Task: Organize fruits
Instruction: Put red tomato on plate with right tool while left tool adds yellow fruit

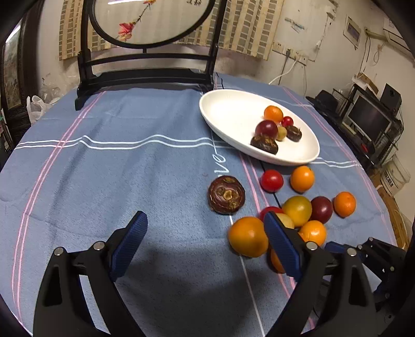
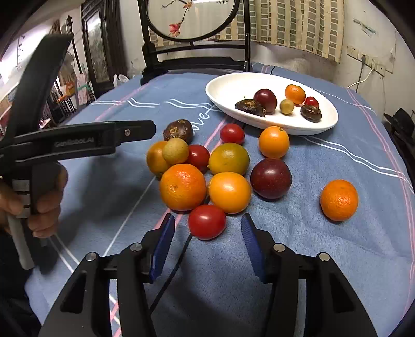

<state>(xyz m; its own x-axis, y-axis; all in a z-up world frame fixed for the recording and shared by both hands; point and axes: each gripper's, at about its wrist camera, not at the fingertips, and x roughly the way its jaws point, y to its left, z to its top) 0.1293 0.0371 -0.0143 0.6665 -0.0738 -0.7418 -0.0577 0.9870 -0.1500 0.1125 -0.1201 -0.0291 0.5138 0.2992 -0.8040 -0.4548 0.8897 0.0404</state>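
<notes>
The tablecloth (image 2: 324, 246) is coloured blue, crossed by white and pink stripes. The dish (image 2: 228, 88) is white; the gripper pads (image 2: 163, 248) are blue. Orange, red and dark purple fruits (image 2: 182, 186) are shown

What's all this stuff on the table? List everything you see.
Oval dish: one, white, far side of the table.
Mandarins: six, orange; five on the cloth, one in the dish.
Citrus: one, yellow-green, on the cloth.
Cherry tomatoes: four, red; three on the cloth, one in the dish.
Round fruits: two, dark purple; one on the cloth, one in the dish.
Water chestnuts: three, dark brown; one on the cloth, two in the dish.
Small fruits: two, tan; one on the pile, one in the dish.
Tablecloth: one, blue, striped.
Painted screen: one, dark frame, table's back.
Hand: one, on the left gripper's handle.
Left gripper: black, blue pads, open, empty.
Right gripper: same colours, open, tomato at its tips.
</notes>
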